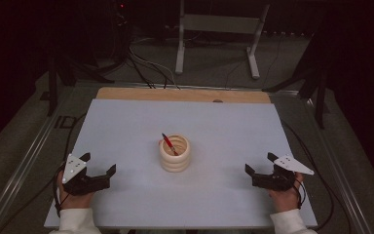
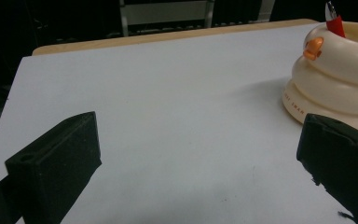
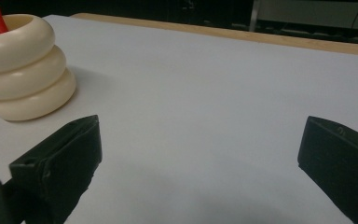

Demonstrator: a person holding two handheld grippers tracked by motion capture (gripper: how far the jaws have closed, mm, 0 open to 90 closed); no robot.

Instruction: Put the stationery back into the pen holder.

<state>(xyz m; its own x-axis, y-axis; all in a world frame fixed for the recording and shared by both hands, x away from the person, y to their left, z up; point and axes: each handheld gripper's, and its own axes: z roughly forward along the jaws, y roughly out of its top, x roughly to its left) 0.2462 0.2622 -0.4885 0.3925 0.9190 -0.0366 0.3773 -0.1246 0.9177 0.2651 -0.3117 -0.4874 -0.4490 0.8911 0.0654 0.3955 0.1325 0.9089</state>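
Pale blue table [image 1: 126, 126], cream ringed holder [image 1: 175, 154] at centre with red pen [image 1: 168, 143] inside, left gripper [image 1: 99, 164] and right gripper [image 1: 259, 163] resting well apart from it, jaws of both spread wide, nothing between them.

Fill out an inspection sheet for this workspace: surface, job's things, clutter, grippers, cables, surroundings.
Surface: pale sheet lying on a wooden board.
Job's things: cream ringed holder upright at mid-sheet, with a red pen leaning inside it and an orange knob on its rim.
Clutter: nothing seen.
Grippers: left gripper and right gripper rest near the front corners, jaws wide apart, holding nothing.
Cables: black cables run over the floor behind the board.
Surroundings: grey metal stand in a dark room.
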